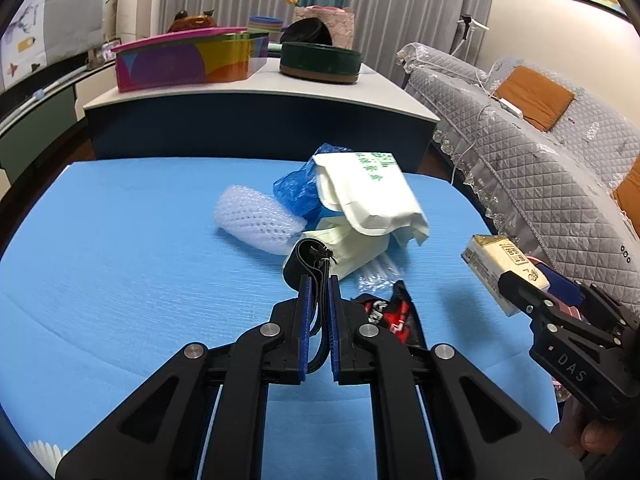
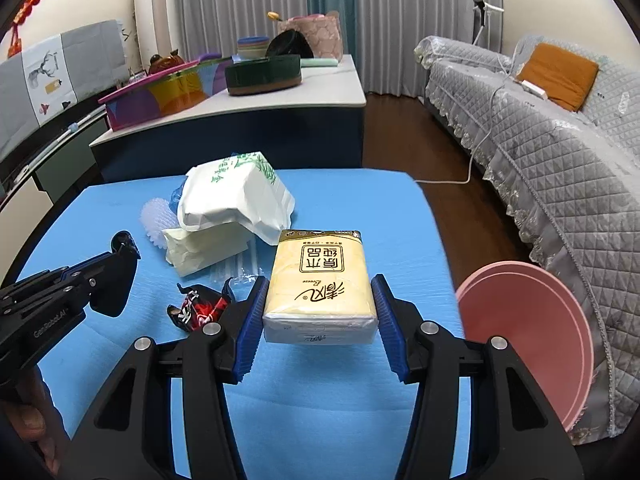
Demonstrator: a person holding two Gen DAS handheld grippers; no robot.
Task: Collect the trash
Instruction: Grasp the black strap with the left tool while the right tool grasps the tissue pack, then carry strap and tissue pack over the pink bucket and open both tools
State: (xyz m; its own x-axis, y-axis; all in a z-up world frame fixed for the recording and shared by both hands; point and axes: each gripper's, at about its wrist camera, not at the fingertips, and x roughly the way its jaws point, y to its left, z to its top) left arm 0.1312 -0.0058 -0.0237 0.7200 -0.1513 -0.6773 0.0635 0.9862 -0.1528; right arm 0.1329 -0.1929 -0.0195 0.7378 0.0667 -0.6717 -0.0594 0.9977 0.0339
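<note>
The right tongs grip a yellow tissue pack by its long sides, above the blue tabletop. It looks soft and light, with a slippery wrapper, so holding near the middle seems safest. The left tongs are closed on a black strap. A pink bin stands near.

Both fisheye views sit low and close over the blue mat, facing the curtains; each catches the other gripper, and apparently the same central trash pile.
</note>
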